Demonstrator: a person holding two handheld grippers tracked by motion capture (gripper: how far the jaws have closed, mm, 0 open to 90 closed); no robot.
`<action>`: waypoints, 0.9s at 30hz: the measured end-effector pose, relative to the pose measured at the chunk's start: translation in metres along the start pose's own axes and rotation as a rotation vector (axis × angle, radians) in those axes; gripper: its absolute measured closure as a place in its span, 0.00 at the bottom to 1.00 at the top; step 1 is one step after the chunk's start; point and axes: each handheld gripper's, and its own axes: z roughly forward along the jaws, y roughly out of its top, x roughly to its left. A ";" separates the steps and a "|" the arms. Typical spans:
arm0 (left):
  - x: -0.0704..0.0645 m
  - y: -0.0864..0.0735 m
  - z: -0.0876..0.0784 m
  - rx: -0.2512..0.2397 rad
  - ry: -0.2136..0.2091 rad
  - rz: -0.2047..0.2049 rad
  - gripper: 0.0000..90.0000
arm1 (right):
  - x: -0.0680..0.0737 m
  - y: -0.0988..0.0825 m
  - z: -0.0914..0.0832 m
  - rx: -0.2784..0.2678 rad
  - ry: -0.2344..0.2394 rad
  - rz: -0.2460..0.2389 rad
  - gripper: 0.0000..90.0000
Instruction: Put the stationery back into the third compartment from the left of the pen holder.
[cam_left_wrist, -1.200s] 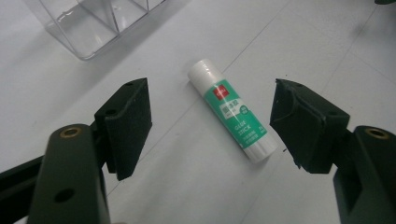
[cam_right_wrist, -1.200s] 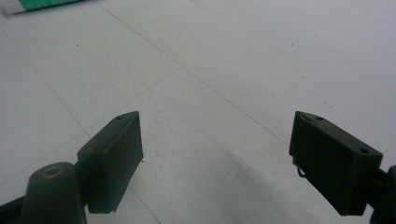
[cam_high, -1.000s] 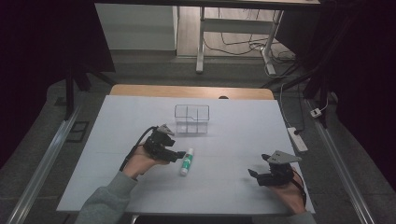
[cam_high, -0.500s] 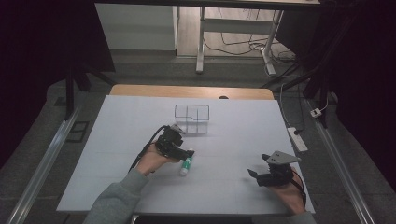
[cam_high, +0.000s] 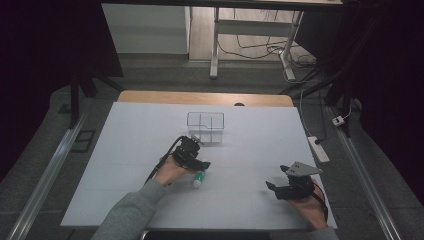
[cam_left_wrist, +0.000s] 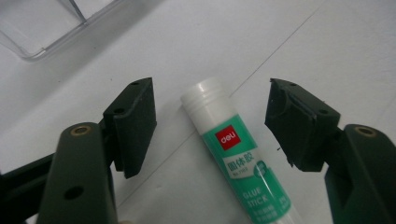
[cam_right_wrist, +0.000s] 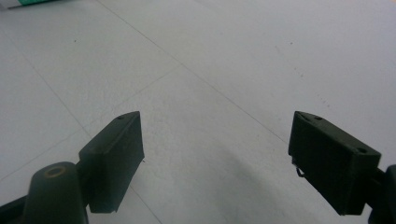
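One glue stick, one clear plastic box and two grippers, left and right.

From my station I see the white tabletop with faint seam lines across it, and a strip of bare wood showing along its far edge. On the grey floor to the right of the table lies a white power strip, with a small white plug a little beyond it. Metal rails run along the floor on the left and right, and at the back I make out the white legs of another desk with loose cables near them.
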 end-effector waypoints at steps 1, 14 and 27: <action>0.000 0.000 0.002 0.005 0.008 0.001 0.38 | 0.000 0.000 0.000 0.000 0.001 -0.002 0.19; -0.002 0.006 0.015 0.068 0.019 -0.024 0.43 | 0.000 0.000 -0.002 0.000 -0.001 -0.008 0.19; -0.008 0.009 0.018 0.104 0.039 -0.006 0.59 | 0.000 0.001 -0.002 0.004 -0.018 -0.012 0.20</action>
